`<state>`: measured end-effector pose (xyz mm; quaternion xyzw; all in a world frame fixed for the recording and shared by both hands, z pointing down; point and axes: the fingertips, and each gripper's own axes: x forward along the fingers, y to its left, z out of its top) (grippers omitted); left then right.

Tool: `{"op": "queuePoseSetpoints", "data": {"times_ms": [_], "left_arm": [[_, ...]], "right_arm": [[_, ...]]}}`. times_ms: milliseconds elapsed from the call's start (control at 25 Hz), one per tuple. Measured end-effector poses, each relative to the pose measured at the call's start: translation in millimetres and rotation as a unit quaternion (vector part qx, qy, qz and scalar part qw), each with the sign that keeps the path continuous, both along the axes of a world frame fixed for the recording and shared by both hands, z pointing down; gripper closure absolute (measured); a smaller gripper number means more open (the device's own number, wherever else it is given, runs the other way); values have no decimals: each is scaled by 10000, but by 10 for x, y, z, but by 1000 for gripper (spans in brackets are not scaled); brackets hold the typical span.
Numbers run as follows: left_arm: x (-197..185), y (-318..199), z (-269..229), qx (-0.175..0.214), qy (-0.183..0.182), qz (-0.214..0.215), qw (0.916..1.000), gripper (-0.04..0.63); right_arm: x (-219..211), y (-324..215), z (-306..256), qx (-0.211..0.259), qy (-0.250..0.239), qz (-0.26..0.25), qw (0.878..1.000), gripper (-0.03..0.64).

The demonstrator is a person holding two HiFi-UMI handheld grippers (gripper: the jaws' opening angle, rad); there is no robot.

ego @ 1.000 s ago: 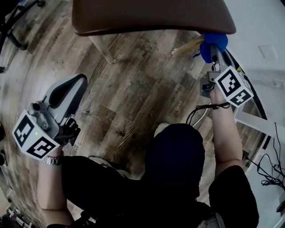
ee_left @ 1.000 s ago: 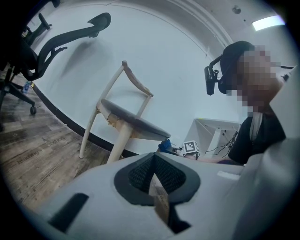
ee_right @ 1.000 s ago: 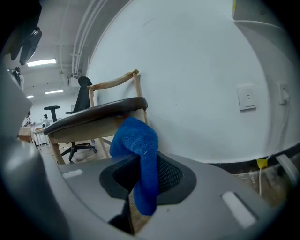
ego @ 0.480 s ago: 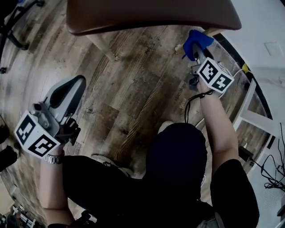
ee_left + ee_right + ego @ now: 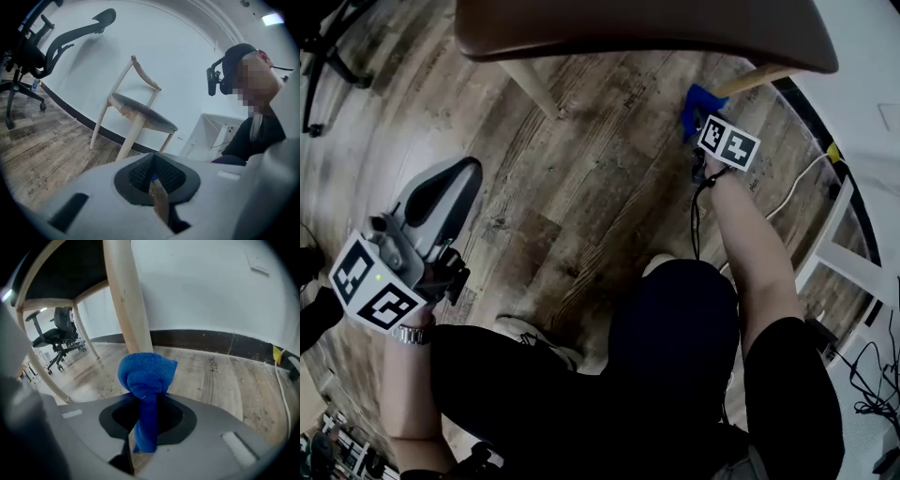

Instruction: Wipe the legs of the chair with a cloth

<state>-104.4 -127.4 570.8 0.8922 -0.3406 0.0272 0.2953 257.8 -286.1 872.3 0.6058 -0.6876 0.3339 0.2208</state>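
Note:
The wooden chair has a brown seat [image 5: 637, 28] at the top of the head view. Its pale leg [image 5: 759, 80] slants down to the floor on the right. My right gripper [image 5: 698, 117] is shut on a bunched blue cloth [image 5: 696, 98] at that leg's lower end. In the right gripper view the blue cloth [image 5: 146, 376] sticks out of my right gripper [image 5: 146, 397] and lies against the pale leg [image 5: 129, 301]. Another leg [image 5: 530, 86] stands at the left. My left gripper [image 5: 464, 173] is held low at the left, away from the chair, shut and empty.
The floor is wood planks [image 5: 581, 187]. A white cable [image 5: 792, 192] runs along the dark skirting at the right, near a yellow tag [image 5: 277, 354]. A black office chair [image 5: 58, 333] stands further off. The left gripper [image 5: 154, 180] faces the chair [image 5: 136, 112] and a person wearing a headset.
My right gripper has slid the blue cloth down the leg, from just under the seat to near its foot. The left gripper has stayed put.

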Motion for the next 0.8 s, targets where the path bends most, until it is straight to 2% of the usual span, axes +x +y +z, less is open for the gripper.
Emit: {"op": "queuePoseSetpoints", "data": {"times_ms": [160, 520, 640, 800], "left_arm": [[-45, 15, 11, -38, 6, -46, 10000, 591], [-11, -9, 1, -14, 86, 10, 10000, 591], [5, -17, 13, -20, 85, 28, 10000, 591], [-2, -4, -37, 32, 144, 27, 9999, 591]], "right_arm": [[43, 17, 323, -464, 61, -12, 9989, 526], [23, 17, 348, -548, 59, -129, 9984, 525], [3, 34, 180, -355, 144, -37, 9993, 528], [-53, 26, -297, 83, -302, 330, 9990, 529]]}}
